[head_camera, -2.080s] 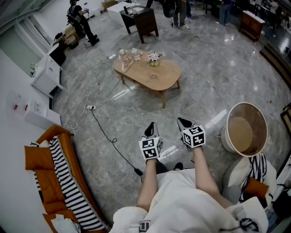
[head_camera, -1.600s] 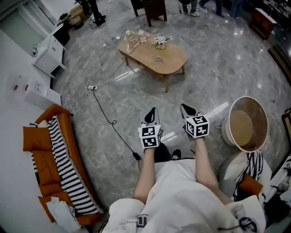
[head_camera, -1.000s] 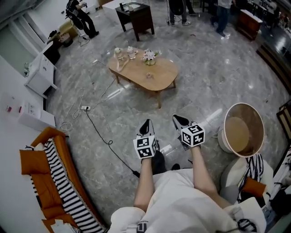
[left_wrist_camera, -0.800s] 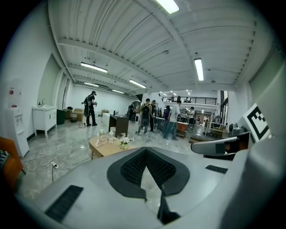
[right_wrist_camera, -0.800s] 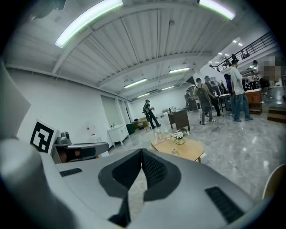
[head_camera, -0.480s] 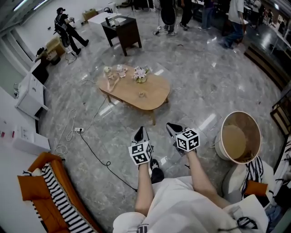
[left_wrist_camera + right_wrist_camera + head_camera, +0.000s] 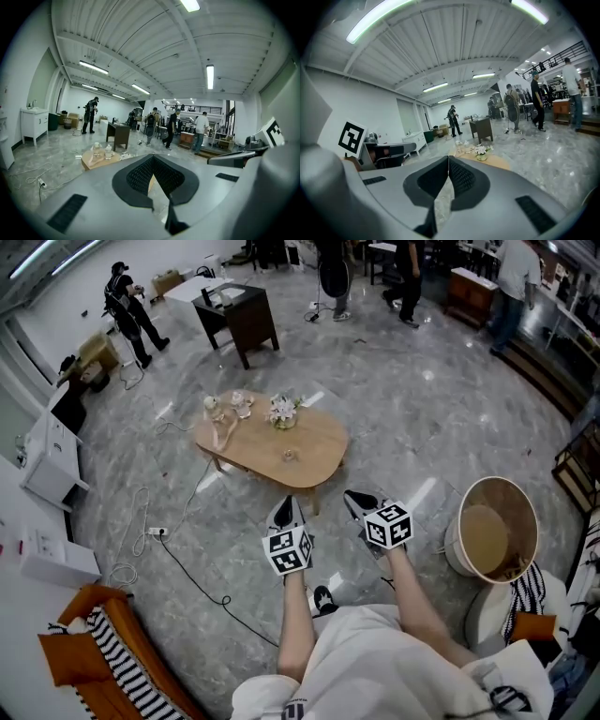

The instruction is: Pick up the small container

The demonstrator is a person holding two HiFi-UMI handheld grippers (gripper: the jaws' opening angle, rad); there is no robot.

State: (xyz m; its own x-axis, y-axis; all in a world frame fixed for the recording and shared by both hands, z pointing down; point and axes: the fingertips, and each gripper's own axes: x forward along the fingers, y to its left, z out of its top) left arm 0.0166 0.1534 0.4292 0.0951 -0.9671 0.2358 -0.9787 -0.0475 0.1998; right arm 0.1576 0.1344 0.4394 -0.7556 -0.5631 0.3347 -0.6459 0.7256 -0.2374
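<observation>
The grey marble floor [image 7: 422, 399] carries an oval wooden counter [image 7: 319, 442] just ahead of both fingertips. The left gripper [image 7: 286, 505] and right gripper [image 7: 353, 496] are held side by side, each with fingers [image 7: 139, 174] pressed together on nothing. What looks like the small container [image 7: 290, 457] sits on the counter's near part, just beyond the left fingers. I'd call this the approach. Next, one pair must spread and reach down around it.
</observation>
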